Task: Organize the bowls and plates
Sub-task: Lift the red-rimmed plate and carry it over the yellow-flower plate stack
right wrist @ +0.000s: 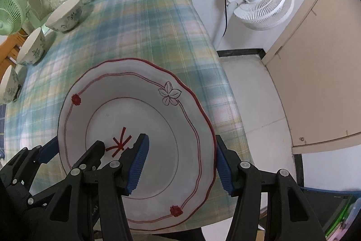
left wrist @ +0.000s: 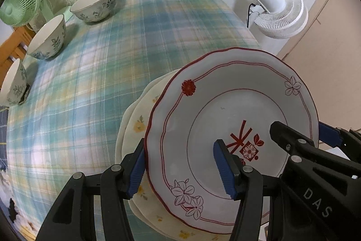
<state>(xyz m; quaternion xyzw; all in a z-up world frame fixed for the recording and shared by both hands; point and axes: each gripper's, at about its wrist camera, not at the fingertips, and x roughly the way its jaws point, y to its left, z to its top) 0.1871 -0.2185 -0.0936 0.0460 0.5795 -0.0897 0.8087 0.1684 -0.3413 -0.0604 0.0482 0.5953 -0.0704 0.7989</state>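
A: What's the biggest thing in view?

B: The tabletop [left wrist: 94, 73], under a green and blue plaid cloth. Above its near right corner a red-trimmed plate [left wrist: 225, 105] is held tilted, overlapping a stack of cream plates [left wrist: 133, 128] with yellow flowers.

A: And the bowls?

B: Three floral bowls [left wrist: 96, 5] stand in a row along the left edge, well apart from the plates.

A: Who has the red-trimmed plate?

B: Both. The left gripper [left wrist: 180, 169] grasps its left rim, one blue pad behind the rim, the other on the face. The right gripper [right wrist: 180, 165] clamps the opposite rim the same way.
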